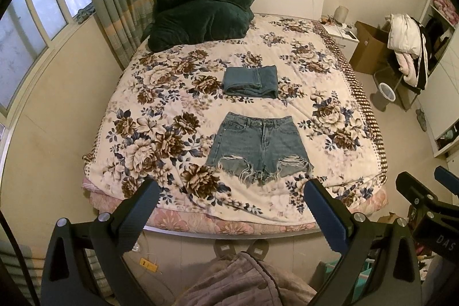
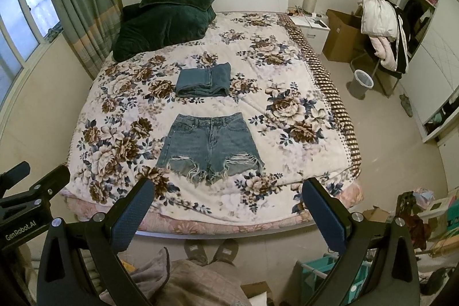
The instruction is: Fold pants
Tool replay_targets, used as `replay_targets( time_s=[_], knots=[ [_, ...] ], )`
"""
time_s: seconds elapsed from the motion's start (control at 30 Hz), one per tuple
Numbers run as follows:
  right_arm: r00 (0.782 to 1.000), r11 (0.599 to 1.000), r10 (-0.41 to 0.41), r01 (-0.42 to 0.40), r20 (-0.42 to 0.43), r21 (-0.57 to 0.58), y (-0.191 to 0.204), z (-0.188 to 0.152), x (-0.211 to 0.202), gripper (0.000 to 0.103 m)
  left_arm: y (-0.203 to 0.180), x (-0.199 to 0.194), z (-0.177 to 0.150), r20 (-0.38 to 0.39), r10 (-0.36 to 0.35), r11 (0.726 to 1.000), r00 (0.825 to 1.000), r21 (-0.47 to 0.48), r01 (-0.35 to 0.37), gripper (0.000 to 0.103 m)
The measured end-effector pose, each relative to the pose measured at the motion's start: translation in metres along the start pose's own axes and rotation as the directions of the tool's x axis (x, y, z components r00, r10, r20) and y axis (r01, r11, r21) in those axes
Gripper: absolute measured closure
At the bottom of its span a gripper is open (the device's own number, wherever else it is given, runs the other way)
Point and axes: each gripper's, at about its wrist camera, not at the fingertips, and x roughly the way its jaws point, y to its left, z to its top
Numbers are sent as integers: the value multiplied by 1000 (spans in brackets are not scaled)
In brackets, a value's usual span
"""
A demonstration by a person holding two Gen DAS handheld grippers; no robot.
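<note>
While flat: one shorts [image 1: 258,146], one folded jeans [image 1: 250,82]

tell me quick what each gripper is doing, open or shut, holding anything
Left gripper: open, holding nothing, above the bed's near edge.
Right gripper: open, holding nothing, short of the denim shorts.

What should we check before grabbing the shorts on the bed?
1. Shorts lie flat and spread out: ok.
2. Nothing lies on top of the shorts: ok.
3. Folded jeans sit apart from the shorts, farther up the bed: ok.
4. Left gripper open and empty: ok.
5. Right gripper open and empty: ok.
6. Grippers near the shorts: not ok, both hover off the foot of the bed.
</note>
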Motion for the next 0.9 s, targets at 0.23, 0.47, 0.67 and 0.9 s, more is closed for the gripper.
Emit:
replay_targets(
  time_s=[0.23,0.47,0.67,0.9],
  knots=[
    [1000,1000,-3,3,1,-5,2,-2,0,0,1,-1,-2,4,-1,1000,1000,0,1,0],
    [1000,1000,3,-3,-4,-6,-2,3,-1,0,0,-2,-5,8,0,1000,1000,-3,0,0],
    [1000,1000,2,-2,-2,-7,-2,4,-3,0,1,-2,-6,10,-1,1000,1000,-1,1,0],
    [1000,1000,2,-2,-1,-8,-2,4,-4,0,2,-2,-5,13,-1,1000,1000,-1,1,0]
  ],
)
